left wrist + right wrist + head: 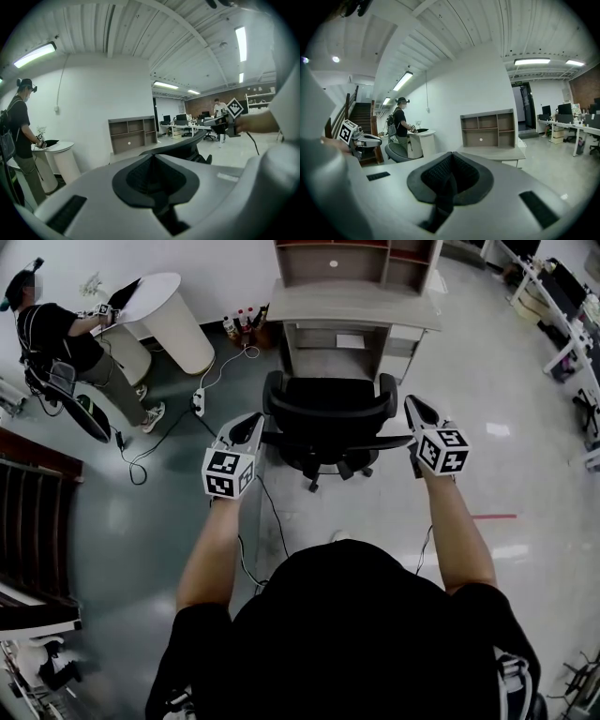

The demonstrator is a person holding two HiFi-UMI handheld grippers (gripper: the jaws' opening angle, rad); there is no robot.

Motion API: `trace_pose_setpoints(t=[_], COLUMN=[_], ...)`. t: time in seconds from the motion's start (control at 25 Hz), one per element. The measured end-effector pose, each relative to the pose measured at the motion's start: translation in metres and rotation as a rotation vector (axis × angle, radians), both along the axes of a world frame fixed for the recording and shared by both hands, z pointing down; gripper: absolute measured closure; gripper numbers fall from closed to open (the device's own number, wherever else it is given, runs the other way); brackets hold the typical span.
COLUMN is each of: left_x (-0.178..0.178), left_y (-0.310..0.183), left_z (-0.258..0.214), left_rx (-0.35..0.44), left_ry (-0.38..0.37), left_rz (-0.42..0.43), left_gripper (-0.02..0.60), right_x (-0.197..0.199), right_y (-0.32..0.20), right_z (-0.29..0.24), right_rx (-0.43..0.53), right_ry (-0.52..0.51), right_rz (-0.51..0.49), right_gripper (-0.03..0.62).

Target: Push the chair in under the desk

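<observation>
The chair (328, 407) stands before the counter's (352, 307) front edge. The left tongs (255, 420) and right tongs (413, 404) flank its backrest, both closed on nothing.

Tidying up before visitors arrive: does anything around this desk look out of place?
The black office chair stands out in front of the desk, not tucked under it. Left of it, a power strip and its cable trail loose across the floor. Nothing looks spilled or damaged.
</observation>
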State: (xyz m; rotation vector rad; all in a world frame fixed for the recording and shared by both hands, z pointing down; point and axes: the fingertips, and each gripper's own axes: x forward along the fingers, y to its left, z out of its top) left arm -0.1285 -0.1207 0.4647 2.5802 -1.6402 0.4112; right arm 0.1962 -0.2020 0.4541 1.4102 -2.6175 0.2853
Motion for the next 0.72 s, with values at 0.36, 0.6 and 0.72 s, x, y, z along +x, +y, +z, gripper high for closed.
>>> trace_pose_setpoints(t=[0.36, 0.6, 0.72], left_x=[0.004, 0.005, 0.0], left_y=[-0.029, -0.034, -0.036], left_z=[0.01, 0.01, 0.007], left_rx=[-0.005, -0.005, 0.0], left_ry=[0.012, -0.003, 0.002], left_rz=[-0.053, -0.057, -0.066], left_gripper=[0.56, 0.56, 0.56], right_x=[0.008, 0.01, 0.007], right_y=[-0.041, -0.053, -0.054], right_z=[0.011, 0.014, 0.013], right_rx=[-0.013, -0.012, -0.012], right_ry=[0.009, -0.004, -0.006], right_rz=[-0.036, -0.032, -0.033], right_gripper=[0.597, 0.597, 0.597])
